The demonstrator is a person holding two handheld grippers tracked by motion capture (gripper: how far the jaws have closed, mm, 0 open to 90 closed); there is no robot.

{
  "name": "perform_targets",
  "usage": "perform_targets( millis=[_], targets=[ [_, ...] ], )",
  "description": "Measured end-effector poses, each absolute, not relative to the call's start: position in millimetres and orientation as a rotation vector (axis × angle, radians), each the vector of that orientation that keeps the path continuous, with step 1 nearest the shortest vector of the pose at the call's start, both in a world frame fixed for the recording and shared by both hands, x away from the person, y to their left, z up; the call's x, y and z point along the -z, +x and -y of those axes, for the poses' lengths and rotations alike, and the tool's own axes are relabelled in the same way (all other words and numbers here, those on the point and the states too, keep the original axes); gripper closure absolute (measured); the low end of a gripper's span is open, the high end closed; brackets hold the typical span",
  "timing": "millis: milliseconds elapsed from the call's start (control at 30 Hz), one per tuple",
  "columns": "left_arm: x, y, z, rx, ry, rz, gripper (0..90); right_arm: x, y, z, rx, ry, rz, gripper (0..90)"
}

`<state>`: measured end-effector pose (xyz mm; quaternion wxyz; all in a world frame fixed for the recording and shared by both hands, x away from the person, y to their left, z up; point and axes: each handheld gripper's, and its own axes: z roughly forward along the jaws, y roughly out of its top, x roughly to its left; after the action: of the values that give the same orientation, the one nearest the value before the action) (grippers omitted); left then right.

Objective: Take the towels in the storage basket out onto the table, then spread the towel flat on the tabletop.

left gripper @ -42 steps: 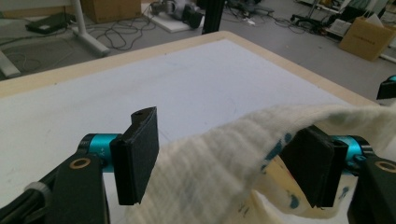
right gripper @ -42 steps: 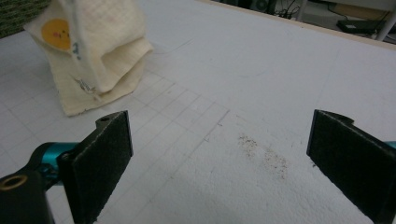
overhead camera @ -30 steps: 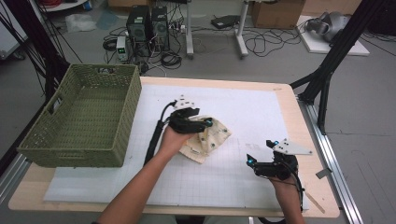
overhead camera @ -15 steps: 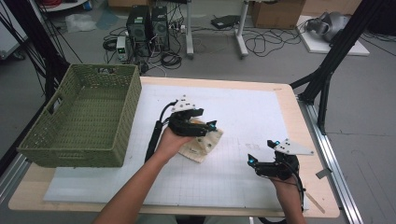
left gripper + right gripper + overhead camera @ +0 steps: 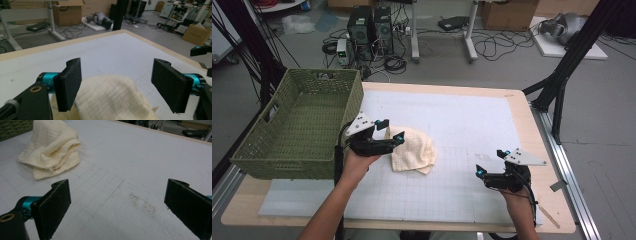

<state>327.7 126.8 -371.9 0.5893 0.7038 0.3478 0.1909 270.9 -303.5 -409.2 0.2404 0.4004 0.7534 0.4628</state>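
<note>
A crumpled cream cloth (image 5: pixel 412 150) lies on the white gridded mat (image 5: pixel 462 115), just right of the green basket. My left gripper (image 5: pixel 391 131) hovers at the cloth's left edge, pointing right. Its jaws have just been opening and stand wide. In the left gripper view the cloth (image 5: pixel 115 97) bulges up between the pads (image 5: pixel 70 85) without being pinched. My right gripper (image 5: pixel 491 161) rests near the table's front right, open with nothing between its jaws. In the right gripper view the cloth (image 5: pixel 50 150) lies far off, beyond the right gripper (image 5: pixel 117 202).
A green woven basket (image 5: pixel 282 165) stands at the table's left edge, close behind the left hand. The wooden table rim (image 5: pixel 532 125) runs along the right, with black frame struts (image 5: pixel 562 85) beyond it. Cables and computer cases lie on the floor behind.
The left hand has slid left toward the basket, and its jaws have spread wider. The cloth has shifted slightly left and now lies uncovered to the gripper's right. The right hand has kept still.
</note>
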Motion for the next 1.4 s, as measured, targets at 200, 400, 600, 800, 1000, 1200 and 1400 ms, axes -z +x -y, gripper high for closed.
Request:
perform_targets(
  millis=[200,400,600,800,1000,1200,1400],
  targets=[
    [382.5,319.0,-140.7,-0.462,1.632,-0.843,18.4,409.4,270.8,302.7,-1.265,1.098,-2.063,6.1],
    [387.6,313.4,-147.3,-0.469,1.627,-0.842,18.4,407.4,271.7,295.4,-1.246,1.069,-2.088,6.1],
    [391.9,311.5,-149.8,-0.476,1.625,-0.839,18.4,406.1,274.7,280.2,-1.257,1.012,-2.132,6.0],
    [392.1,312.2,-151.8,-0.477,1.617,-0.84,18.5,405.4,284.3,256.2,-1.296,0.931,-2.211,6.1],
    [390.2,312.3,-157.1,-0.484,1.606,-0.849,18.5,410.8,303.0,220.2,-1.293,0.865,-2.305,15.4],
    [388.3,312.4,-161.4,-0.489,1.585,-0.859,18.6,416.6,322.3,173.8,-1.299,0.777,-2.412,25.2],
    [387.5,312.7,-165.0,-0.487,1.571,-0.862,18.7,423.9,336.1,138.1,-1.257,0.773,-2.448,38.1]
  ],
)
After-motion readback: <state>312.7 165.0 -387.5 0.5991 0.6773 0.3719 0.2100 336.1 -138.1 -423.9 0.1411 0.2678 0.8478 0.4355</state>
